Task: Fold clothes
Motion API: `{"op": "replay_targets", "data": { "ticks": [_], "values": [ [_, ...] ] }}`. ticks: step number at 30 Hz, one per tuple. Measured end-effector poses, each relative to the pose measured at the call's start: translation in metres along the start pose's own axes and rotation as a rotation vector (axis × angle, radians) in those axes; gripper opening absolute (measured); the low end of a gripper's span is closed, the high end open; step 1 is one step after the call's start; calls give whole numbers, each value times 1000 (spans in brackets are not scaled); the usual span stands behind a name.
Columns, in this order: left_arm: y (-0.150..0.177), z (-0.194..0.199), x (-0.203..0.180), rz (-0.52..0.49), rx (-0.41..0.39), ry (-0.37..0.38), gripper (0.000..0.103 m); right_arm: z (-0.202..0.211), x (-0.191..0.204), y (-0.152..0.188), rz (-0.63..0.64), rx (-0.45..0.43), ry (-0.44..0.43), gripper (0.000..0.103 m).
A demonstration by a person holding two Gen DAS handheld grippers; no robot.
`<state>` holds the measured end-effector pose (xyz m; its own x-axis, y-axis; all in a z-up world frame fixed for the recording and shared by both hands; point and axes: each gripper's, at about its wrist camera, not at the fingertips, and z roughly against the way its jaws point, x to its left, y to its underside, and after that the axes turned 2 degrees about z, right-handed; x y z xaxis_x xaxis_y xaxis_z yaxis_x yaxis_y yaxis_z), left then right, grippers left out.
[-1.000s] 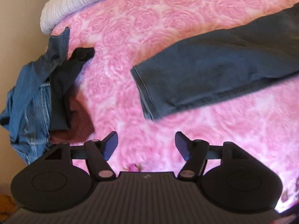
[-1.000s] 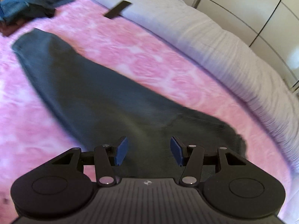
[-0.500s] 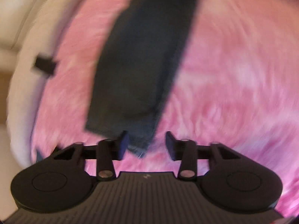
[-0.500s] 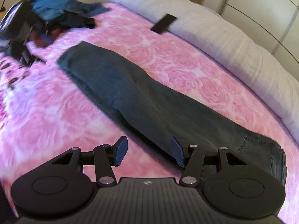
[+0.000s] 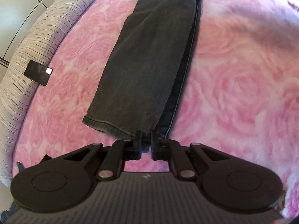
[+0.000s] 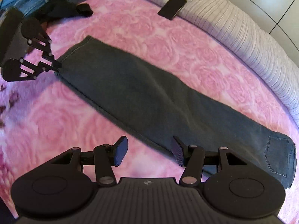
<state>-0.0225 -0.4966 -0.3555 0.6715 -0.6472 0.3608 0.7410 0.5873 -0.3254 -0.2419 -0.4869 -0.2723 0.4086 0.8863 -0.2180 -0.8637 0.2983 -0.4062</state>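
Dark grey jeans [image 6: 149, 93] lie folded lengthwise, flat on the pink rose blanket [image 6: 56, 127]. In the left wrist view the leg [image 5: 145, 65] runs away from me. My left gripper [image 5: 146, 140] is shut on the hem corner of the jeans; it also shows in the right wrist view [image 6: 56, 65] at the leg end. My right gripper [image 6: 148, 151] is open and empty, hovering over the near edge of the jeans towards the waist end, where a back pocket [image 6: 278, 155] shows.
A pile of blue denim and dark clothes [image 6: 46, 1] lies at the far left of the bed. A black phone [image 6: 172, 4] rests on the grey striped pillow [image 6: 243, 29]; it also shows in the left wrist view [image 5: 38, 72]. Wardrobe doors stand behind.
My left gripper swung from the clothes pile to the leg end of the jeans and shut on the hem. My right gripper pulled back from over the jeans to their near edge, staying open.
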Motion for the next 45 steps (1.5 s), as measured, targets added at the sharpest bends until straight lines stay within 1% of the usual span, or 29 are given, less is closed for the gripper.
{"op": "replay_targets", "data": {
  "ticks": [2, 5, 7, 11, 14, 18, 21, 24, 25, 28, 30, 31, 33, 35, 37, 38, 39, 41, 42, 43, 45],
  "values": [
    [3, -6, 0, 4, 1, 44, 7, -4, 1, -2, 0, 9, 4, 54],
    [6, -13, -5, -24, 19, 79, 7, -12, 0, 2, 7, 49, 13, 55],
    [6, -12, -5, -28, 28, 89, 8, -16, -3, 9, 6, 76, 25, 56],
    [14, -2, 3, -18, 60, 84, 14, -18, -21, 26, -70, 98, 61, 58],
    [17, 6, 16, 45, 51, 56, 14, -20, -35, 36, -131, 102, 79, 58],
    [7, 12, 35, 128, -5, 18, 14, -34, -47, 40, -165, 84, 85, 58],
    [-5, 3, 47, 192, -25, 10, 16, -48, -59, 39, -201, 69, 102, 57],
    [-15, -15, 59, 268, -19, 8, 18, -62, -73, 38, -239, 49, 114, 55],
    [-17, -22, 62, 294, -8, 8, 18, -67, -78, 39, -253, 47, 114, 53],
    [-22, -41, 70, 365, 61, 5, 18, -84, -92, 43, -295, 57, 99, 47],
    [-22, -54, 74, 388, 120, 7, 22, -99, -97, 50, -311, 79, 65, 47],
    [-21, -57, 75, 386, 137, 11, 22, -106, -97, 53, -302, 92, 52, 47],
    [-19, -53, 79, 380, 154, -1, 22, -112, -98, 56, -283, 104, 36, 47],
    [-18, -40, 86, 381, 154, -30, 22, -105, -99, 56, -288, 87, 40, 47],
    [-14, -22, 94, 348, 144, -64, 27, -88, -95, 54, -283, 48, 57, 47],
    [-13, -15, 96, 309, 139, -80, 31, -81, -91, 52, -283, 31, 50, 47],
    [-12, -10, 96, 248, 133, -97, 36, -72, -85, 49, -282, 15, 34, 48],
    [-10, -6, 90, 78, 113, -119, 41, -56, -63, 41, -255, -18, 7, 48],
    [-7, -6, 84, -28, 98, -115, 43, -49, -50, 36, -235, -36, -11, 48],
    [-4, -7, 78, -127, 80, -103, 44, -42, -33, 29, -216, -53, -35, 48],
    [5, -10, 65, -296, 31, -52, 50, -31, 2, 16, -174, -87, -77, 48]
  ]
}}
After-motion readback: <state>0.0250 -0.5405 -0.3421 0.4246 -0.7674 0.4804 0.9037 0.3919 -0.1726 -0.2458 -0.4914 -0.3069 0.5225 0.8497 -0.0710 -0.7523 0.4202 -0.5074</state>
